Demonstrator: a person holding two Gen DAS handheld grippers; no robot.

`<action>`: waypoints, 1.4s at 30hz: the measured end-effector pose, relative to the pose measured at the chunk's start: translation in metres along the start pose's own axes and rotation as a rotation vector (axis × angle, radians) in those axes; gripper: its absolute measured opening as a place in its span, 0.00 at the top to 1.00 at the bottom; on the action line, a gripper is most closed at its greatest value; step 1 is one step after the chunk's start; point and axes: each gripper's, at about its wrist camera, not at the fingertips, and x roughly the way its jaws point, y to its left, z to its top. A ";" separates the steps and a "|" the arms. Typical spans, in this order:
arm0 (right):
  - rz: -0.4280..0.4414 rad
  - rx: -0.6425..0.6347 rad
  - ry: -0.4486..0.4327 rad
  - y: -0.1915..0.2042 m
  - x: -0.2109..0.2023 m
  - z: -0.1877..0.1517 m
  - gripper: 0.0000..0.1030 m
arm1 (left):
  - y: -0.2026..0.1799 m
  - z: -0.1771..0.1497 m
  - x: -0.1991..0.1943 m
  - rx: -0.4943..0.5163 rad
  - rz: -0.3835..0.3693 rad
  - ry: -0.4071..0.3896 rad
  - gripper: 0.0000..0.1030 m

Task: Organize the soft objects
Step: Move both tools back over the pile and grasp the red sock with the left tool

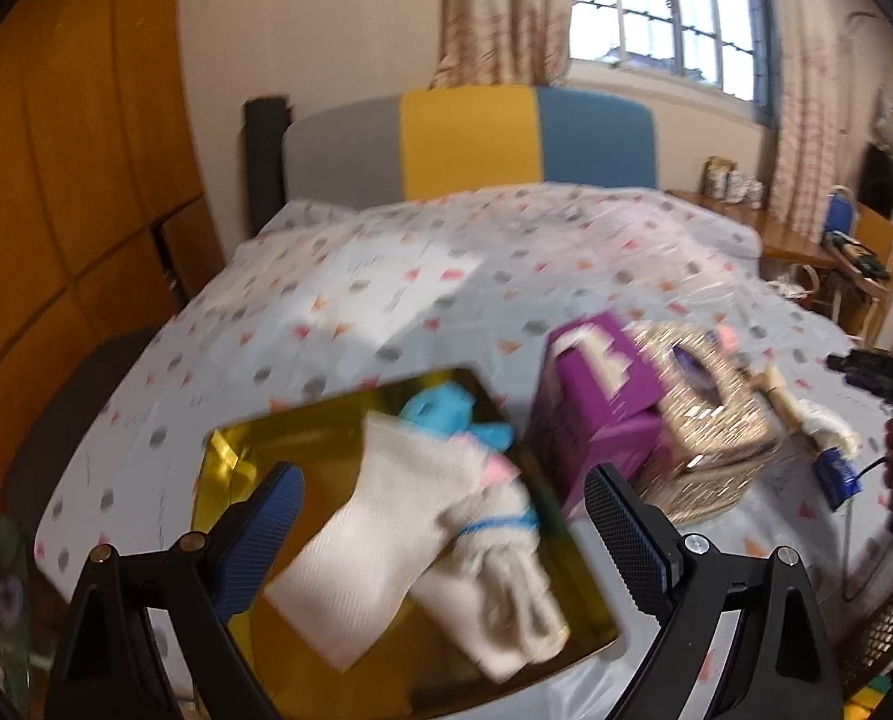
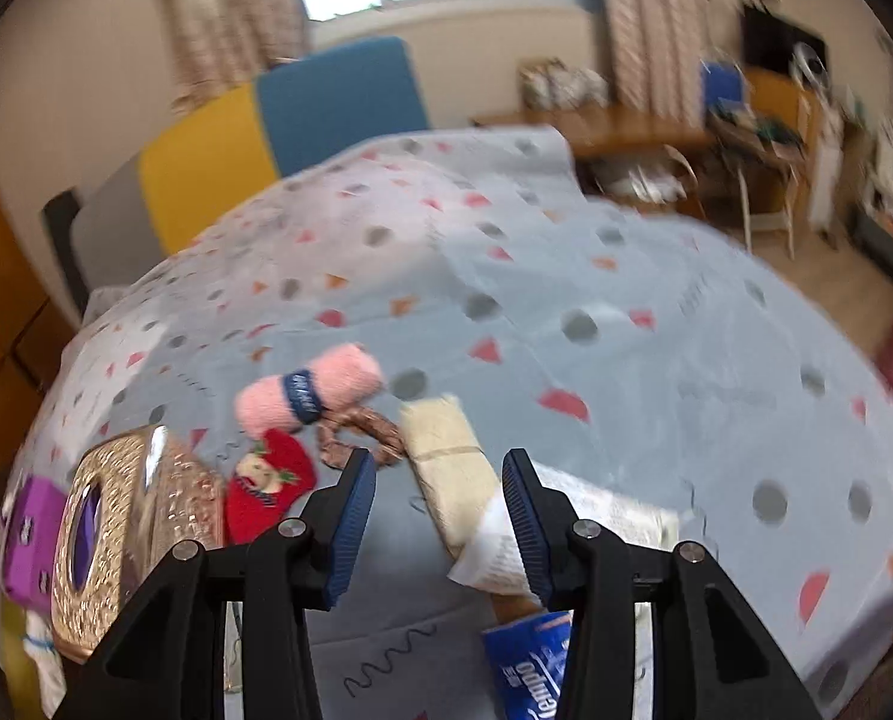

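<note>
On my left wrist view, the left tool (image 1: 440,534) hangs with its jaws wide apart and nothing clamped, above a gold box (image 1: 326,438) at lower centre on the bed (image 1: 386,276). Only this view shows inside the box: one white sock (image 1: 386,516), one rolled cream sock (image 1: 506,558) with a blue band, and one light blue soft item (image 1: 446,414). Right of the box stand one purple carton (image 1: 596,402) and one glittery gold tissue box (image 1: 710,420).

My right wrist view alone shows what waits on the bedspread: one pink yarn ball (image 2: 308,390), one red sock (image 2: 272,486), one brown scrunchie (image 2: 362,432), one cream bundle (image 2: 452,468) and one blue packet (image 2: 530,666). The right tool (image 2: 440,510) has its jaws apart, unclamped, the cream bundle lying between and below them.
</note>
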 end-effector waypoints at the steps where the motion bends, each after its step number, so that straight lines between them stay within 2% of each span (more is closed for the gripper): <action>1: 0.010 0.034 0.004 -0.006 0.001 0.000 0.57 | -0.006 0.007 -0.002 0.017 -0.018 -0.013 0.07; 6: 0.040 0.103 0.050 -0.019 0.006 -0.003 0.57 | -0.054 0.047 -0.003 0.128 -0.124 -0.047 0.07; 9: 0.052 0.122 0.052 -0.021 0.006 -0.003 0.57 | -0.097 0.070 0.004 0.219 -0.208 -0.051 0.08; 13: 0.067 0.159 0.062 -0.026 0.006 -0.003 0.57 | -0.159 0.093 0.021 0.338 -0.310 -0.024 0.15; 15: 0.085 0.191 0.068 -0.031 0.006 -0.003 0.57 | -0.193 0.103 0.038 0.396 -0.358 0.022 0.21; 18: 0.106 0.222 0.069 -0.036 0.005 -0.003 0.57 | -0.234 0.109 0.067 0.464 -0.382 0.086 0.31; 21: 0.123 0.236 0.070 -0.038 0.005 -0.002 0.57 | -0.268 0.113 0.111 0.493 -0.405 0.205 0.41; 23: 0.135 0.243 0.072 -0.039 0.005 -0.002 0.57 | -0.284 0.112 0.136 0.508 -0.399 0.269 0.49; 28: 0.169 0.275 0.079 -0.043 0.005 -0.002 0.57 | -0.309 0.099 0.190 0.558 -0.362 0.402 0.57; 37: 0.217 0.306 0.091 -0.047 0.006 -0.002 0.57 | -0.334 0.083 0.261 0.573 -0.275 0.604 0.57; 42: 0.233 0.330 0.097 -0.050 0.007 -0.002 0.57 | -0.343 0.076 0.277 0.608 -0.220 0.641 0.57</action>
